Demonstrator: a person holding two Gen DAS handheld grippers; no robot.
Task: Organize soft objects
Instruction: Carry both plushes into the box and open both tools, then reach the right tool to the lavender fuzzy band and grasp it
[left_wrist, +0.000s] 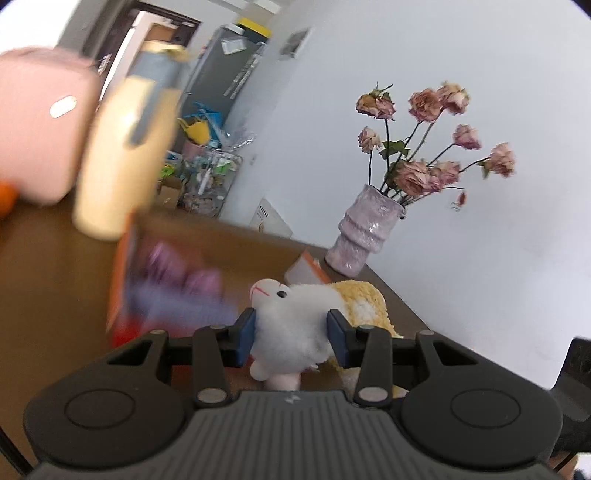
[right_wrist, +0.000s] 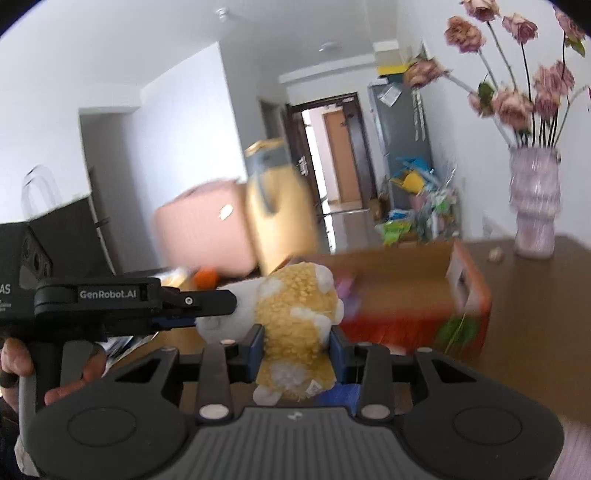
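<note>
My left gripper (left_wrist: 291, 332) is shut on a white plush lamb (left_wrist: 291, 321) and holds it above the brown table (left_wrist: 55, 280). My right gripper (right_wrist: 299, 347) is shut on a yellow and white plush toy (right_wrist: 299, 306), held close beside the lamb; that yellow toy also shows behind the lamb in the left wrist view (left_wrist: 364, 299). The left gripper shows from the side in the right wrist view (right_wrist: 207, 299), with the white lamb (right_wrist: 229, 317) touching the yellow toy. An open cardboard box (right_wrist: 406, 273) with orange sides lies just beyond both toys.
A pale purple vase (right_wrist: 533, 206) of dried roses stands on the table at the right. A yellow bag (right_wrist: 280, 210) and a pink case (right_wrist: 207, 232) stand behind the box. An orange ball (right_wrist: 205, 278) lies near them. Clutter fills the far corridor.
</note>
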